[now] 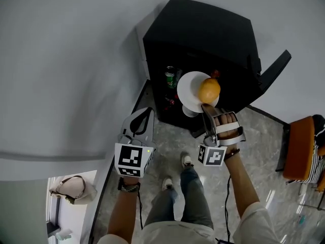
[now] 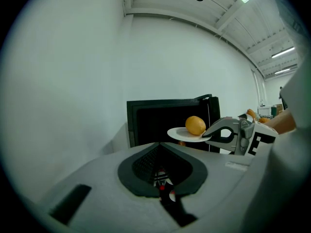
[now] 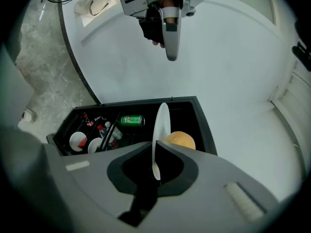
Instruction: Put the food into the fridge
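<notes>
A black mini fridge [image 1: 203,29] stands open against the wall, its door [image 1: 274,70] swung out to the right. My right gripper [image 1: 205,108] is shut on the near rim of a white plate [image 1: 190,90] that carries an orange fruit [image 1: 209,90], held level in front of the fridge opening. In the right gripper view the plate [image 3: 162,125] runs edge-on between the jaws, with the fruit [image 3: 179,141] to its right. My left gripper [image 1: 143,113] hangs to the left of the plate, shut and empty [image 2: 159,143]. From there the plate [image 2: 182,134] and fruit [image 2: 195,125] show ahead.
Inside the fridge [image 3: 204,125] lie a green can [image 3: 132,120], small bottles [image 3: 104,132] and two white cups [image 3: 77,141]. An orange chair [image 1: 299,146] stands at the right. A bag [image 1: 71,188] lies on a white surface at lower left. The person's shoes [image 1: 186,160] are on the marble floor.
</notes>
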Demonstrator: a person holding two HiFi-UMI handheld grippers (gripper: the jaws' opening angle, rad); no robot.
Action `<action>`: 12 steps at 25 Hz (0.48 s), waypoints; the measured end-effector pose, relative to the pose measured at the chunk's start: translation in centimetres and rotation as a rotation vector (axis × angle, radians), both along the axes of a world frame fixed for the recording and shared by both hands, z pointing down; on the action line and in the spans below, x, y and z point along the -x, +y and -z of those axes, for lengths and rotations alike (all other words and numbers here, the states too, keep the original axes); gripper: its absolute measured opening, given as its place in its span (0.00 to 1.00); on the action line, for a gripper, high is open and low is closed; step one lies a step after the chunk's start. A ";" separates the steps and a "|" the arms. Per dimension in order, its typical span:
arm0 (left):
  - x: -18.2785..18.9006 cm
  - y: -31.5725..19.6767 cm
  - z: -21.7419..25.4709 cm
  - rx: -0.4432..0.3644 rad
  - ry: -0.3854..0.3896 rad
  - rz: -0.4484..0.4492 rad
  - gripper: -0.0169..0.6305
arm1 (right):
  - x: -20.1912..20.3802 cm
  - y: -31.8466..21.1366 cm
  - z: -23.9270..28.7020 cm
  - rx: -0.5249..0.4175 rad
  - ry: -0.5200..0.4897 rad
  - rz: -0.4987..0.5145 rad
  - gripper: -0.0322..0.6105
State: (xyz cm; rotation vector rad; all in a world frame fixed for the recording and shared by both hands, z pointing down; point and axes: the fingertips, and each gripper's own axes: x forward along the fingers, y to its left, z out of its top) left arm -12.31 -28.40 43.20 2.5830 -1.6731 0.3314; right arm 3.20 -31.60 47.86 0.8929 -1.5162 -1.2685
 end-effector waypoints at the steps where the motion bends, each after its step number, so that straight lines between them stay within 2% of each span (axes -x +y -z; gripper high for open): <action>1: 0.1 -0.6 -0.8 0.002 0.003 0.002 0.02 | 0.0 -0.8 -0.9 0.003 -0.002 -0.008 0.08; 8: -0.5 -2.7 -4.8 0.013 0.001 -0.017 0.02 | 1.0 -3.0 -6.0 -0.013 -0.010 -0.037 0.08; 12: -1.1 -3.4 -6.9 0.019 -0.010 -0.033 0.02 | 1.5 -3.7 -9.0 0.012 0.003 -0.046 0.08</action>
